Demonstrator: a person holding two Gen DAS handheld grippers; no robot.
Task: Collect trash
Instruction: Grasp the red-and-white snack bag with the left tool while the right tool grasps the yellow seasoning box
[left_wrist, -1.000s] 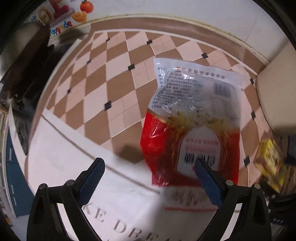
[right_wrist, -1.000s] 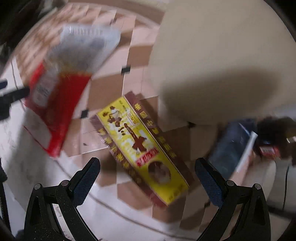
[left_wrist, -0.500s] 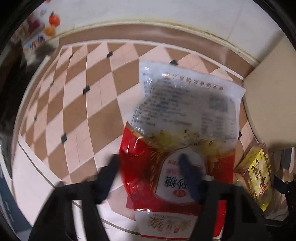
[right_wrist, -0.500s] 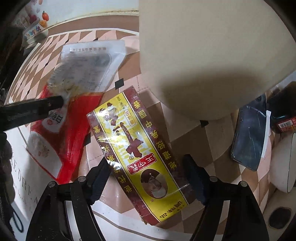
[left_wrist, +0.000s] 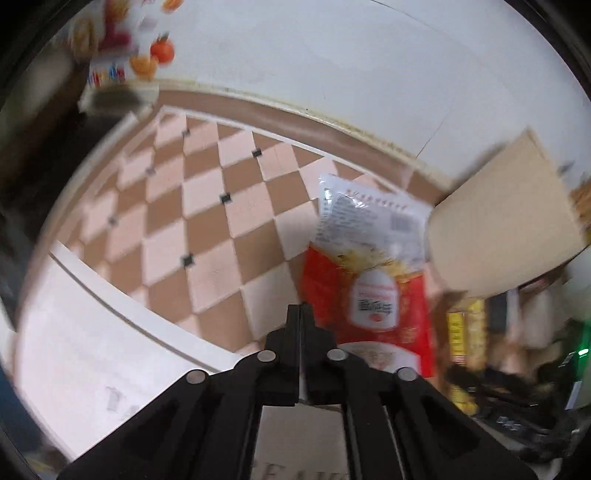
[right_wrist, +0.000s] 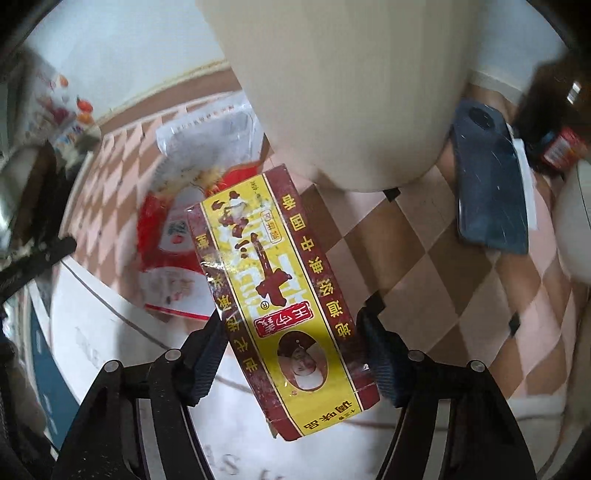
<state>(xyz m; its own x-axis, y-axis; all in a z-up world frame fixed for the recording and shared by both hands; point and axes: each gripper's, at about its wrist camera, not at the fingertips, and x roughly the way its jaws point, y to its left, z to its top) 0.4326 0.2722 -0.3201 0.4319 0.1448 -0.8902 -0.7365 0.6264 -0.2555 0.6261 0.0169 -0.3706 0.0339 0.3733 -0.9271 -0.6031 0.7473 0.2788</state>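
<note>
Yellow box (right_wrist: 284, 295) seemingly gripped between right claw (right_wrist: 295, 354) fingers.

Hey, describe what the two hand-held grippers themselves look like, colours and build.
Both are matte black plastic linkages with silver round pivot pins. The right hand-held gripper has dark blue ribbed fingers. The left hand-held gripper shows plain black finger backs. No cables, markings or sleeves visible.

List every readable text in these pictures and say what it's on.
"十三香": large characters on the yellow box, seen upside down.
"王守义": red label on the same box.
"调味品": the box's near end.
"EAM": cut-off letters on the white mat.
Too blurred to read: print on the red bag and the wall poster.
</note>
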